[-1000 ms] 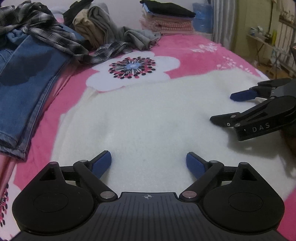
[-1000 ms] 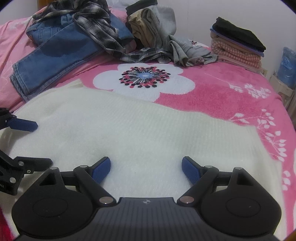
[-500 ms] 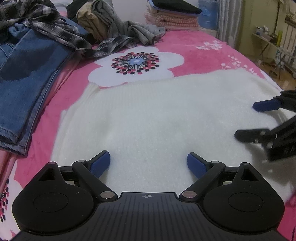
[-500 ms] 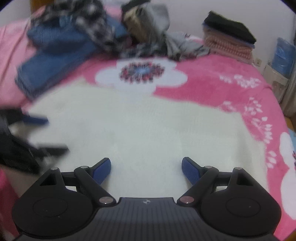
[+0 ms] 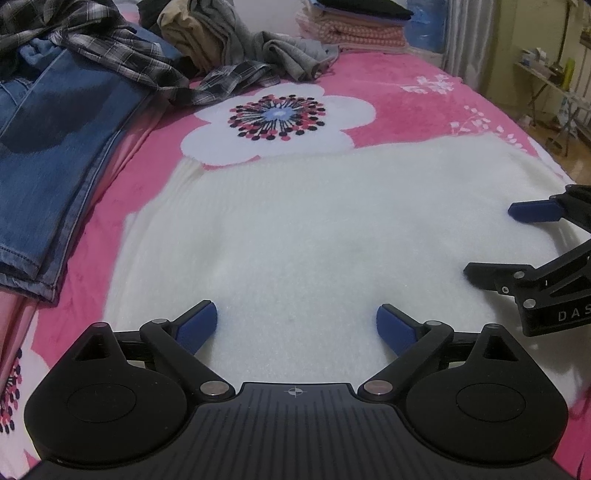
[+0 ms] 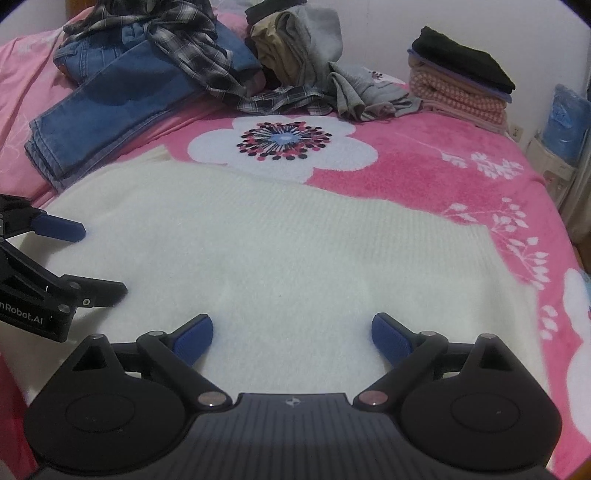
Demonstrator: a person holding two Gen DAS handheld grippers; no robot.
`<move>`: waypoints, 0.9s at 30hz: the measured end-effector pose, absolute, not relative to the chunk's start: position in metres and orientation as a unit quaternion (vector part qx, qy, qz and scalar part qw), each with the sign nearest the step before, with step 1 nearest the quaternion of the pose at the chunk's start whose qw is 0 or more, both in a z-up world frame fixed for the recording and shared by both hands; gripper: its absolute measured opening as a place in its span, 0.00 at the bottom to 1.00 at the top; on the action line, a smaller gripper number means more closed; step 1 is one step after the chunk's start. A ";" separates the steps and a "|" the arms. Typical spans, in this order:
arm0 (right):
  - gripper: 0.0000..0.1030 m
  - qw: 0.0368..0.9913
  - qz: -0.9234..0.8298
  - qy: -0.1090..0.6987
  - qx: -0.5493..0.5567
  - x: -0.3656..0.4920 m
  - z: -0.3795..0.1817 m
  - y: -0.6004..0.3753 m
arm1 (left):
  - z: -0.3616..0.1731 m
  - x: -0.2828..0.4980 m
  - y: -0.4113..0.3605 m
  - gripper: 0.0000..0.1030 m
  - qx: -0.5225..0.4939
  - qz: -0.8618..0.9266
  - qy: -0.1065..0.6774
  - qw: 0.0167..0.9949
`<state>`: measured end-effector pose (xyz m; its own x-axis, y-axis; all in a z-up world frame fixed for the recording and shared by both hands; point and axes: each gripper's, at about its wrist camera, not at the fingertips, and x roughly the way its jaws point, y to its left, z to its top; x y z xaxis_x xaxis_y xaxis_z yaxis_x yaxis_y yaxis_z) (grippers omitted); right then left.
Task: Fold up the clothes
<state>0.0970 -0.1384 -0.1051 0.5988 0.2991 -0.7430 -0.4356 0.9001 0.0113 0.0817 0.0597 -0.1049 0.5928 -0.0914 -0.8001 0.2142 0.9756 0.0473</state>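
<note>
On the bed, left wrist view: white knit sweater (image 5: 325,229) spread flat over a pink floral blanket (image 5: 399,107).
Left gripper (image 5: 295,325): jaws wide apart, blue pads hanging over the sweater's near part, nothing between them.
Right gripper (image 5: 517,243): enters from the right edge over the sweater's right side, one blue pad and one black finger showing, well apart.
Left of sweater: blue jeans (image 5: 48,162) lying flat, plaid shirt (image 5: 122,48) draped over their top end.
Far end: grey and tan garments (image 5: 236,40) in a heap; folded stack (image 5: 362,26) beyond them.

Over the same bed, right wrist view: sweater (image 6: 280,251) fills the middle, far edge just short of the large white flower print (image 6: 284,147).
Right gripper (image 6: 291,336): jaws opening, already wide, nothing between the pads.
Left gripper (image 6: 96,258): at the left edge, fingers spread over the sweater's left side.
Background: jeans (image 6: 110,107), plaid shirt (image 6: 192,48), folded stack (image 6: 461,85) with a black piece on top.
</note>
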 end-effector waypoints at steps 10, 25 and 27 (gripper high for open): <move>0.92 0.890 0.205 0.399 -0.088 0.095 -0.100 -0.139 | -0.104 0.082 0.060 0.94 0.068 -0.079 0.446 0.889; 0.92 0.882 0.196 0.427 -0.049 0.065 -0.082 -0.149 | -0.104 0.085 0.061 0.95 0.065 -0.080 0.453 0.886; 0.92 0.881 0.191 0.432 -0.034 0.061 -0.080 -0.152 | -0.104 0.086 0.061 0.95 0.065 -0.080 0.453 0.885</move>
